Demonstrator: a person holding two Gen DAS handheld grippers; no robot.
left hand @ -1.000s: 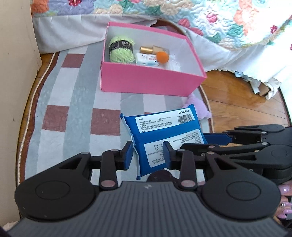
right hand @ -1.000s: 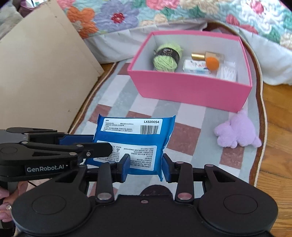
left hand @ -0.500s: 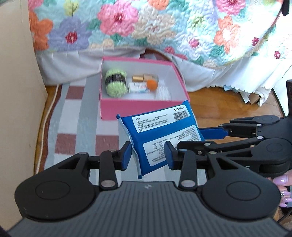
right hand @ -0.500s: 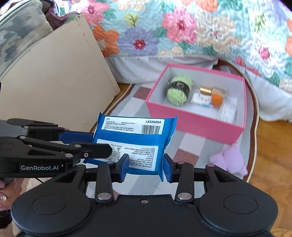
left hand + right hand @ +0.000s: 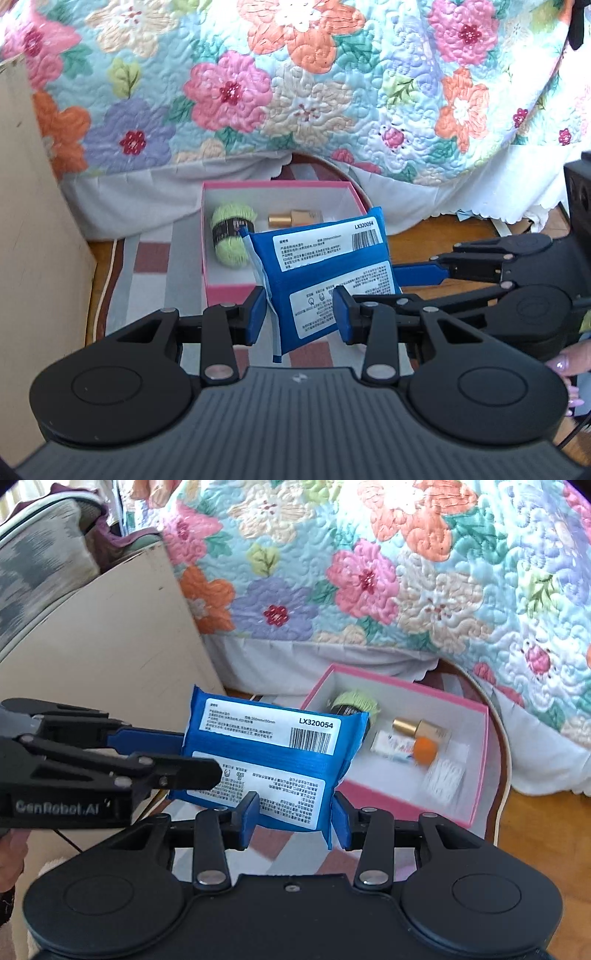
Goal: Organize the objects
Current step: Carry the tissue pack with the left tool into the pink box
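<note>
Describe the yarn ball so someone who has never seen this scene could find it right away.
Below the flowered quilt sits an open pink box on a striped rug. The yarn ball lies in the box's corner nearest the beige board, beside a gold-capped bottle. It is the only fuzzy, light-green thing there, with a black band around its middle.

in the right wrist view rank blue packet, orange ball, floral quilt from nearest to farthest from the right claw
1. Blue packet: between the right claw's opening jaws, pads on its lower end.
2. Orange ball: inside the pink box, ahead to the right.
3. Floral quilt: draped behind the box, farthest.
</note>
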